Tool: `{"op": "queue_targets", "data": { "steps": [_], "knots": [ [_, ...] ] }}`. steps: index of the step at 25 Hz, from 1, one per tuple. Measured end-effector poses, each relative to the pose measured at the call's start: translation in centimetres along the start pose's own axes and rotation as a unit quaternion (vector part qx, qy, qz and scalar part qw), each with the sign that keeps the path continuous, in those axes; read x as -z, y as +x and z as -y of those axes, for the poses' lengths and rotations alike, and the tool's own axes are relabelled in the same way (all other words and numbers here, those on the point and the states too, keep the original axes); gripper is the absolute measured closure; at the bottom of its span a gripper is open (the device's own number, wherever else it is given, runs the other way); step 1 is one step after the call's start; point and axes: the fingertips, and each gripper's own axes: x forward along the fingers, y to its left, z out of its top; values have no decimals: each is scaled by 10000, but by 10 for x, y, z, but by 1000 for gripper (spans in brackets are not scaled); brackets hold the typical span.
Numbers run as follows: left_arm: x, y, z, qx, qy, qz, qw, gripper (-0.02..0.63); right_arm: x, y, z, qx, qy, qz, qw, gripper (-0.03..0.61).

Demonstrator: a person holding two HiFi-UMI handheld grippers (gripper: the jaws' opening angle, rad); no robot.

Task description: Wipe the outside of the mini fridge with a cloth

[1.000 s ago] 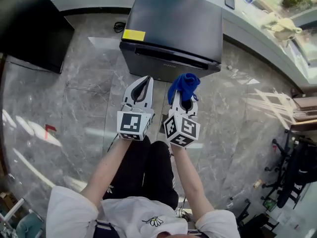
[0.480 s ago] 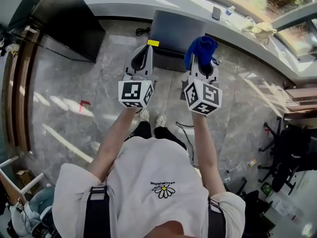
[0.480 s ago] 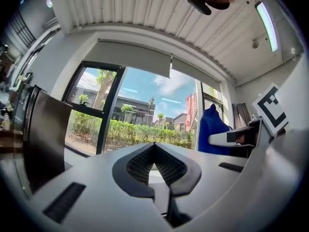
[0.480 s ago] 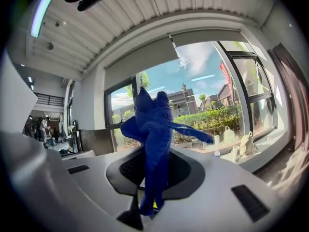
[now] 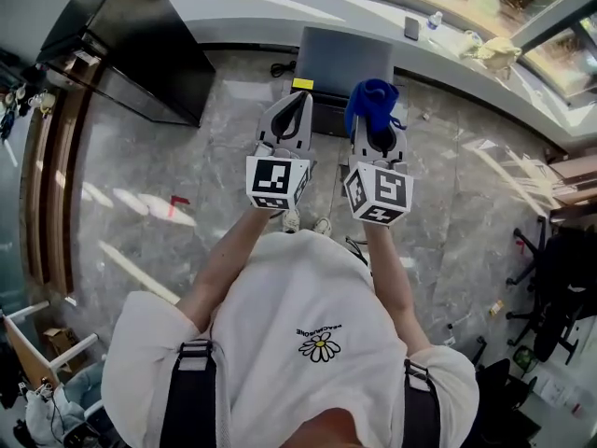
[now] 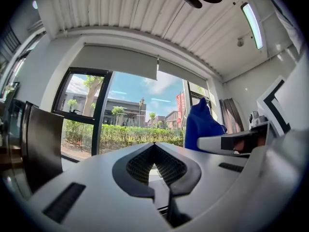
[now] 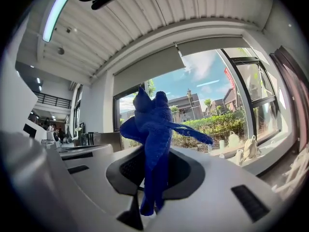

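Mini fridge [image 5: 343, 59]: dark, yellow tag [image 5: 302, 84], standing on grey marble floor [image 5: 168, 157] against the window ledge [image 5: 270, 12], ahead of both grippers. Left gripper [image 5: 298, 101]: jaws pressed together, empty. Right gripper [image 5: 377, 119]: pinching blue cloth [image 5: 370, 94]. Gripper views alone show slatted ceiling [image 6: 145, 13] and hedge [image 6: 130, 137], seemingly outdoors.

A glossy grey marbled stone floor [image 5: 140, 203] catches streaks of daylight, with a tall black cabinet [image 5: 140, 49] at one side and a long pale curved window ledge [image 5: 242, 3] beyond. Dark-framed picture windows [image 6: 79, 115] under half-drawn grey roller blinds [image 6: 116, 62] face a green hedge [image 6: 130, 137] and blue sky; a strip light [image 6: 252, 18] glows on the white ribbed ceiling [image 6: 145, 13]
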Motion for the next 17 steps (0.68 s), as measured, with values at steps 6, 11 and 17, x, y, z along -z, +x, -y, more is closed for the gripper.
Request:
{"op": "queue_targets", "data": {
  "steps": [6, 11, 17],
  "knots": [
    [6, 1, -19, -111, -106, 45, 9999, 609, 12, 2, -8, -41, -201, -118, 9997, 491],
    [-6, -4, -7, -140, -143, 53, 9998, 610, 1, -10, -9, -123, -313, -194, 9992, 491],
    [18, -1, -27, -184, -228, 59, 9996, 610, 32, -2, -12, -120, -328, -371, 9987, 491]
  ]
}}
